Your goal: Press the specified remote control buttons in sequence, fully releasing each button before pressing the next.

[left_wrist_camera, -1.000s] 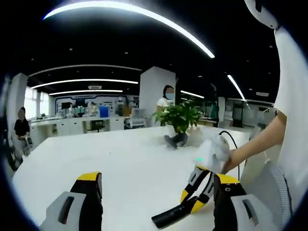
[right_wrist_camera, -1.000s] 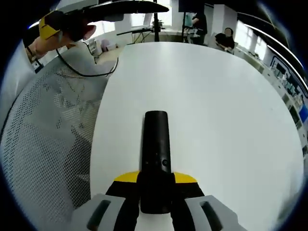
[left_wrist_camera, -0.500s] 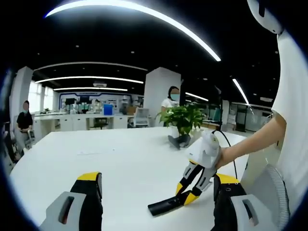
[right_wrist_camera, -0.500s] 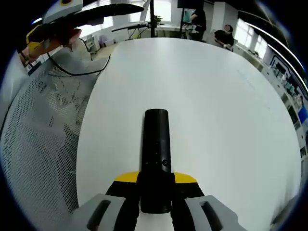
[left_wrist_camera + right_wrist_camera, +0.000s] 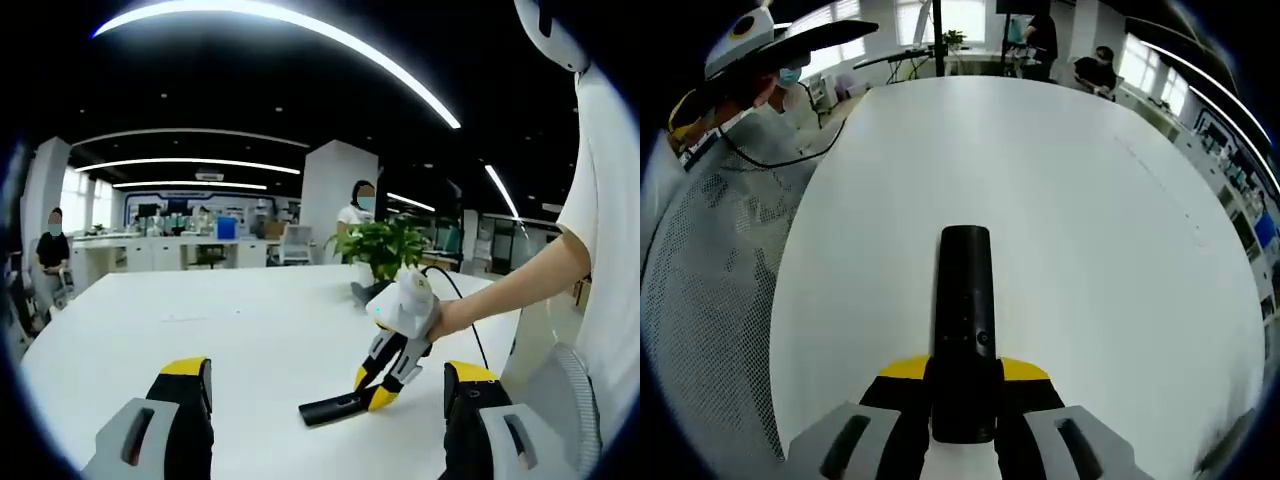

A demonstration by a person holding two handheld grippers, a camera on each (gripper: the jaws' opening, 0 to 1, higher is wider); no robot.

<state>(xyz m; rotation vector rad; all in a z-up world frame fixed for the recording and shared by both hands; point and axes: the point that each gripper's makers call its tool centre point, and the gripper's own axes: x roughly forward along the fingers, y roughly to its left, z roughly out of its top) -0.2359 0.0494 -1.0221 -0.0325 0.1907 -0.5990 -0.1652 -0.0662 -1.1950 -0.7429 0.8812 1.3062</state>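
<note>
white short sleeve [image 5: 610, 190] | grey claw [image 5: 964, 400], yellow-black tips

Remote over the desk, plant at the far edge

The remote [image 5: 965, 330] sits between the right gripper [image 5: 962, 400] jaws above the desk [image 5: 1080, 220]; a plant [image 5: 385, 245] stands behind, near the desk's far edge.

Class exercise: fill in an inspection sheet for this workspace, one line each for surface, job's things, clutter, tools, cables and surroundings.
Surface: white table, bare around the work.
Job's things: black remote control, lengthwise in the right tool's grip, its far end free above the table.
Clutter: potted plant at the far edge.
Tools: right tool shut on the remote control; left tool open, holding nothing.
Cables: black cable running from the right tool's body.
Surroundings: open office, ceiling light strips, people in the background, mesh chair.
</note>
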